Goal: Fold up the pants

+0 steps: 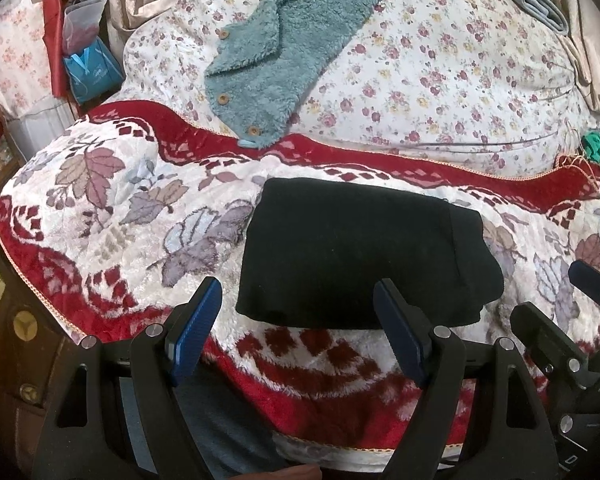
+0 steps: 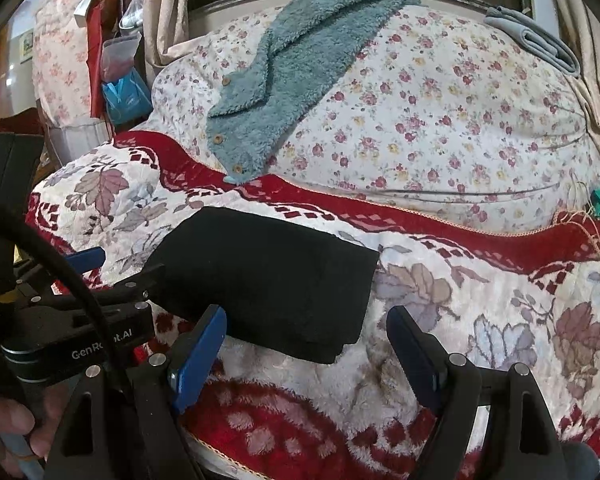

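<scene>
The black pants (image 1: 352, 252) lie folded into a compact rectangle on the red and white floral blanket (image 1: 120, 216). They also show in the right wrist view (image 2: 268, 280). My left gripper (image 1: 300, 320) is open and empty, held just short of the pants' near edge. My right gripper (image 2: 308, 344) is open and empty, near the pants' near right corner. The right gripper's fingers (image 1: 592, 284) show at the right edge of the left wrist view. The left gripper's body (image 2: 80, 320) shows at the left of the right wrist view.
A teal fleece garment (image 1: 292, 52) with wooden buttons lies on the floral quilt (image 1: 440, 80) behind. A folded grey cloth (image 1: 528, 0) sits at the back right. Bags (image 1: 88, 56) hang at the back left. A green item (image 1: 594, 146) lies at the right edge.
</scene>
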`<state>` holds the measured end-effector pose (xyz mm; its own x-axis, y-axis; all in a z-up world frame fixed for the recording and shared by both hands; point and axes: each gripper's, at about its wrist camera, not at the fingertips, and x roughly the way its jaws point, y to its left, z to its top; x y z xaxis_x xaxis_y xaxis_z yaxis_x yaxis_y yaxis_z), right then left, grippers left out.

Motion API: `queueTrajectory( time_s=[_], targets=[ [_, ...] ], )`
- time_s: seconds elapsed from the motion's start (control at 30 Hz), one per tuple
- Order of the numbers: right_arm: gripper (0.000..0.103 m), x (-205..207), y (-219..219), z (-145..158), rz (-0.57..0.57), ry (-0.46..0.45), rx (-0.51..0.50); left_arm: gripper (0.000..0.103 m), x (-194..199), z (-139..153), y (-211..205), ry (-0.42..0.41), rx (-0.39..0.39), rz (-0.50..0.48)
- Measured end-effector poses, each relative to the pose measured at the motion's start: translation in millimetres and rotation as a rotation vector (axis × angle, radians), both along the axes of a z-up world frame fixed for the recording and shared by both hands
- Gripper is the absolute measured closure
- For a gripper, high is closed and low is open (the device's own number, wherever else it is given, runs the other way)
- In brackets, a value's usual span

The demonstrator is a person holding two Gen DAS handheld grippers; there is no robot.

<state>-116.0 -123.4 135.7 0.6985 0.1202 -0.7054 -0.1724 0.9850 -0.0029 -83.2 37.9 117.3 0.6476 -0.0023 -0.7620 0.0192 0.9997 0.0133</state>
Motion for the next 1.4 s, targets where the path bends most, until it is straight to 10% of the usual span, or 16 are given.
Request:
queueTrajectory(
  time_s=[1.4],
  targets=[
    [0.022,-2,-3,-6,-0.005,0.007,0.007,0.024,-2,-11,-9,0.015,-0.002,-0.008]
  ],
)
